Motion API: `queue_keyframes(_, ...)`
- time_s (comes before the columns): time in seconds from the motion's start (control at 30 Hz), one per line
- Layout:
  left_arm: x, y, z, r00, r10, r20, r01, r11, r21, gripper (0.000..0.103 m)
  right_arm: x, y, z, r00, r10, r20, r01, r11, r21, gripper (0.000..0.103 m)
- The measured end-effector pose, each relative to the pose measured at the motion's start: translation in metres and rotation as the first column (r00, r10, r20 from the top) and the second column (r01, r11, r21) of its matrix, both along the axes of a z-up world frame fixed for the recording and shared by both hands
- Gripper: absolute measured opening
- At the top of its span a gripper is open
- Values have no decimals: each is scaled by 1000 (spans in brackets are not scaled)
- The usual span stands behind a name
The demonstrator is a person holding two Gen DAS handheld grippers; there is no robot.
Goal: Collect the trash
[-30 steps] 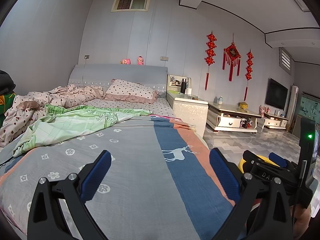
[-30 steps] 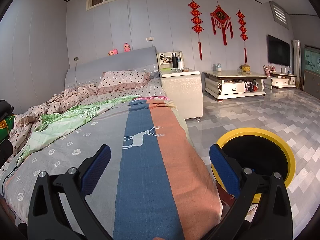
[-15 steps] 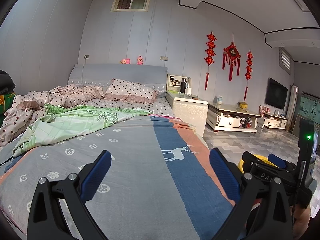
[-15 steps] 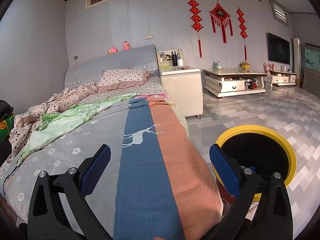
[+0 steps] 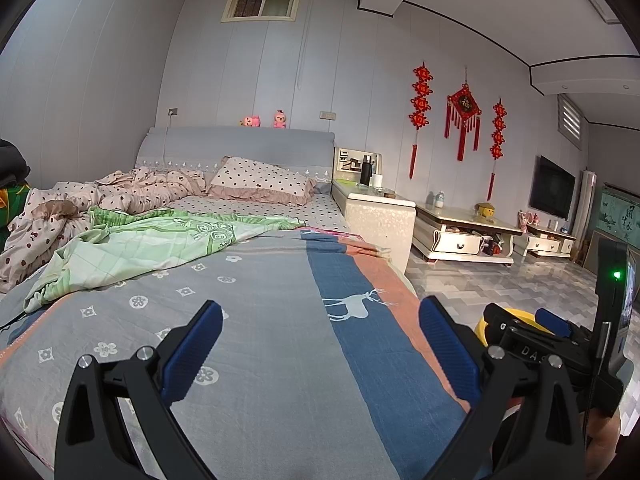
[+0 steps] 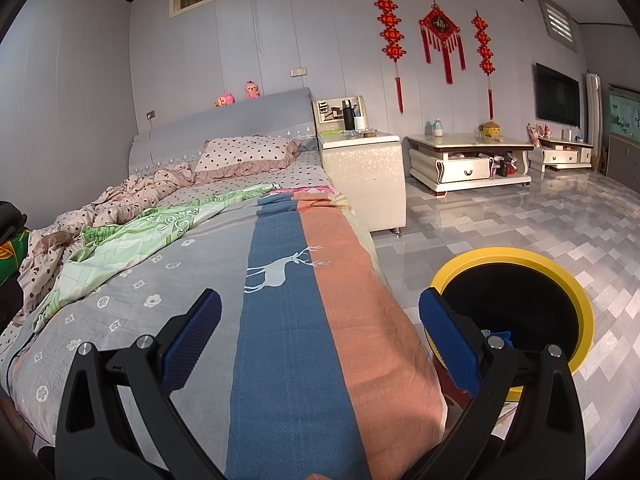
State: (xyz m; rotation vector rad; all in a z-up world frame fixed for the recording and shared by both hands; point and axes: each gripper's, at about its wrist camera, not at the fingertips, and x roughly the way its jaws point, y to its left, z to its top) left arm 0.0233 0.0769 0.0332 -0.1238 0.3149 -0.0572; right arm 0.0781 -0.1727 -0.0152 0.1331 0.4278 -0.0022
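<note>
A round bin with a yellow rim (image 6: 568, 280) and a black inside stands on the tiled floor to the right of the bed's foot. Something small and blue (image 6: 500, 336) lies inside it. My right gripper (image 6: 320, 340) is open and empty, over the bed's foot edge, with its right finger in front of the bin. My left gripper (image 5: 320, 344) is open and empty above the striped blanket (image 5: 280, 320). The right gripper's body (image 5: 560, 344) shows at the right of the left wrist view, hiding most of the bin's yellow rim (image 5: 482, 326). No loose trash shows on the bed.
The bed carries a green quilt (image 5: 152, 240), a crumpled dotted duvet (image 5: 100, 200) and a pillow (image 5: 260, 180). A white bedside cabinet (image 6: 360, 172) stands at the bed's right. Low tables (image 6: 468, 160) and a TV (image 6: 556, 96) line the far wall.
Both views have shifted only slightly. The right gripper has drifted a little, so the bin sits a touch lower and more to the right. Both grippers stay open.
</note>
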Motion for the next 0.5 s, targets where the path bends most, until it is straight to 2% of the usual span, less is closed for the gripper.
queue_keyframes(0.5,0,2,-5,1000,-4,3,4,1000,4,95,1,-2,-3,1000,0,-6,0,1000,4,95)
